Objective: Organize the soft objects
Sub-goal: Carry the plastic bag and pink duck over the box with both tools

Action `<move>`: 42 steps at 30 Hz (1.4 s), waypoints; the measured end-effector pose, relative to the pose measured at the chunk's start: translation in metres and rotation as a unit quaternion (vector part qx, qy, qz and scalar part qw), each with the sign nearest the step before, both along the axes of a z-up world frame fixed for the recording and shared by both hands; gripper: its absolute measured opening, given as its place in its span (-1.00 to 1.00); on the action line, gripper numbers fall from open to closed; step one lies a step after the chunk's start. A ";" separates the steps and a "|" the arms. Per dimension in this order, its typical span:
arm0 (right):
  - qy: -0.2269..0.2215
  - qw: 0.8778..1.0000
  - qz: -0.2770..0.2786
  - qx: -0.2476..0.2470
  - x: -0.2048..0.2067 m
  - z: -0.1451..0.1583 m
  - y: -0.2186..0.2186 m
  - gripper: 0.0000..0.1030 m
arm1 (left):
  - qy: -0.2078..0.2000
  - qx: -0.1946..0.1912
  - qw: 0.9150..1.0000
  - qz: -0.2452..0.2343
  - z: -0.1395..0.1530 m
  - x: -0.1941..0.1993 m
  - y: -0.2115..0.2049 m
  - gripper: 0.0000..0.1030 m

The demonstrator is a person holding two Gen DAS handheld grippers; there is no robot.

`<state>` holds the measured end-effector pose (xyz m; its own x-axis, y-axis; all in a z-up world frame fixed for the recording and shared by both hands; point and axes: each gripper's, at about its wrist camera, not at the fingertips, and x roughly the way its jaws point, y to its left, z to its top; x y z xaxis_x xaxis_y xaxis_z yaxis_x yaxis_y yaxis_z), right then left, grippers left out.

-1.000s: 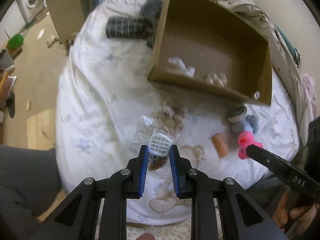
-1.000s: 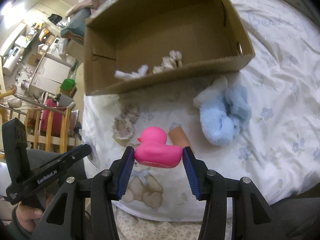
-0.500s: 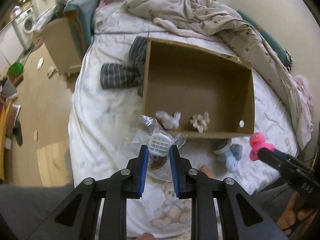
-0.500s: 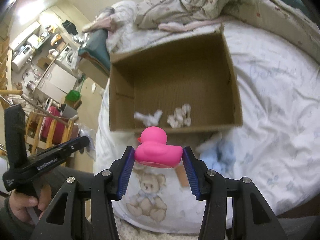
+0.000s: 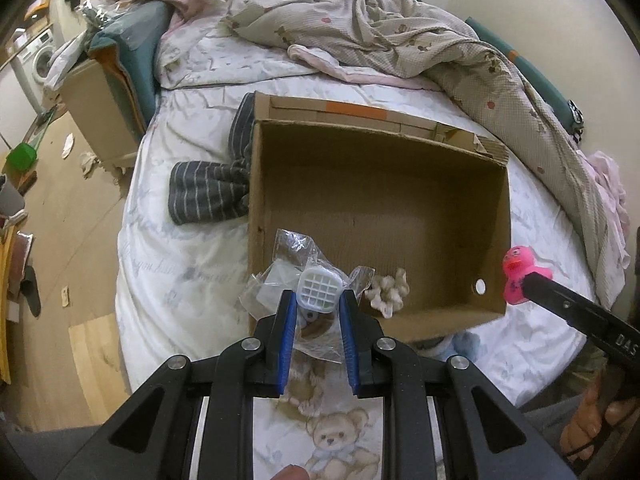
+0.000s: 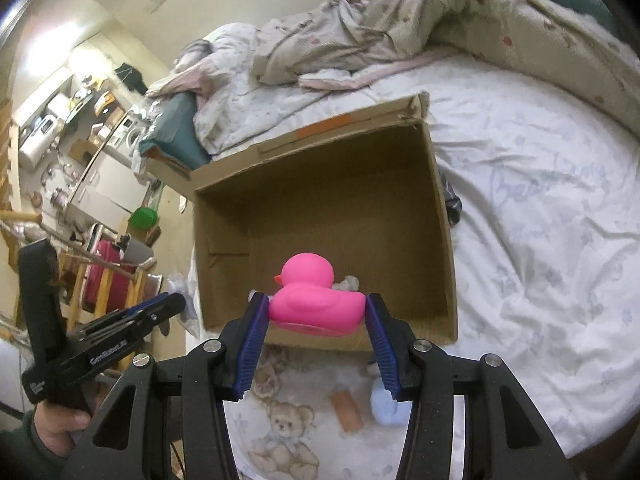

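My left gripper (image 5: 318,312) is shut on a white grid-faced piece in a clear plastic bag (image 5: 320,290), held above the near left edge of an open cardboard box (image 5: 380,184) on the bed. My right gripper (image 6: 316,316) is shut on a pink rubber duck (image 6: 316,300), held above the box's near wall (image 6: 320,338). The duck also shows at the right of the left wrist view (image 5: 518,276). A cream scrunchie (image 5: 388,286) lies inside the box near its front wall. A blue fluffy toy (image 6: 386,400) and an orange cylinder (image 6: 346,406) lie on the sheet in front of the box.
A striped grey cloth (image 5: 208,192) lies left of the box. A crumpled blanket (image 5: 400,36) covers the back of the bed. The bed edge drops to a wooden floor (image 5: 60,240) on the left, with a nightstand (image 5: 100,112) there.
Both grippers have risen and moved toward the box with their loads. The box now sits straight ahead below them, and the toys on the sheet have slipped under the fingers.
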<state>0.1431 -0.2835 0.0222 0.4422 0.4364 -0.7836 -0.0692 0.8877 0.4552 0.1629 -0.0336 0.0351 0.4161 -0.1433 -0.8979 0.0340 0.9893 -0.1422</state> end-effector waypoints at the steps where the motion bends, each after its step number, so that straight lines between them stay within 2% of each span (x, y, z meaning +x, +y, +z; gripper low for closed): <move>1: 0.004 1.000 -0.003 0.006 0.004 -0.004 -0.001 0.01 | 0.000 0.001 1.000 0.000 -0.002 0.002 0.000 -0.62; 13: 0.024 1.000 -0.002 -0.009 0.025 -0.040 0.011 0.01 | 0.017 0.025 1.000 0.008 -0.039 0.034 -0.010 -0.62; 24: 0.055 0.998 0.000 -0.028 0.032 -0.072 0.015 0.01 | 0.022 0.044 0.999 -0.001 -0.057 0.044 -0.026 -0.62; 42: 0.065 0.997 -0.023 -0.018 0.039 -0.079 0.012 0.02 | 0.023 0.066 0.997 -0.009 -0.064 0.045 -0.033 -0.57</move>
